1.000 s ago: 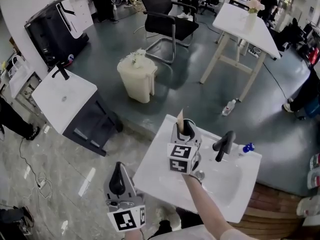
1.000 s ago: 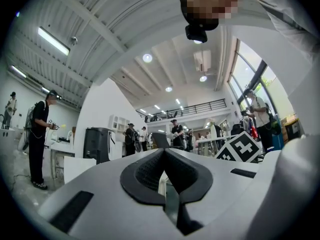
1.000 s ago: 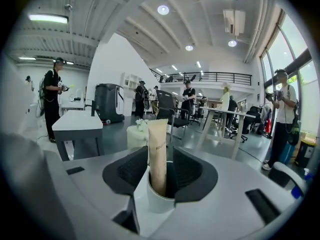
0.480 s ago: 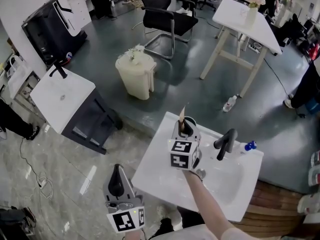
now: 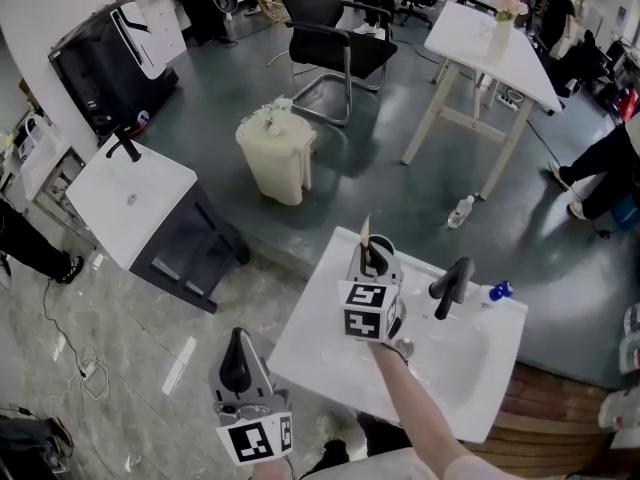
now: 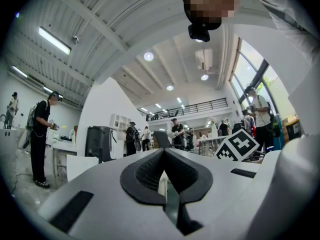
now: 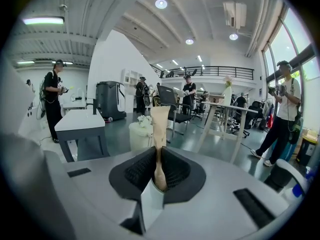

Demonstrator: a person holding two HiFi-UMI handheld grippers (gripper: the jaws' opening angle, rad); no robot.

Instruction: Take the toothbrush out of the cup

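A tan toothbrush (image 5: 365, 232) stands upright at the far edge of the white sink counter (image 5: 325, 323). My right gripper (image 5: 371, 252) reaches over the counter, and its jaws are closing. In the right gripper view the dark pads (image 7: 175, 169) press on both sides of the toothbrush (image 7: 160, 126) handle, and its top sticks up above them. A white cup (image 7: 150, 204) rim shows just under the jaws; in the head view the gripper hides the cup. My left gripper (image 5: 236, 366) hangs shut and empty below the counter's front left, seen tip to tip in the left gripper view (image 6: 163, 152).
A black faucet (image 5: 448, 286) rises right of the gripper, with a blue-capped bottle (image 5: 497, 293) beyond it. A second sink unit (image 5: 130, 200) stands at the left, a cream bin (image 5: 276, 160) behind, and a black chair (image 5: 335, 48) and a white table (image 5: 490, 43) farther back.
The right gripper's jaws have drawn together around the toothbrush handle. Both hands have stayed almost where they were.
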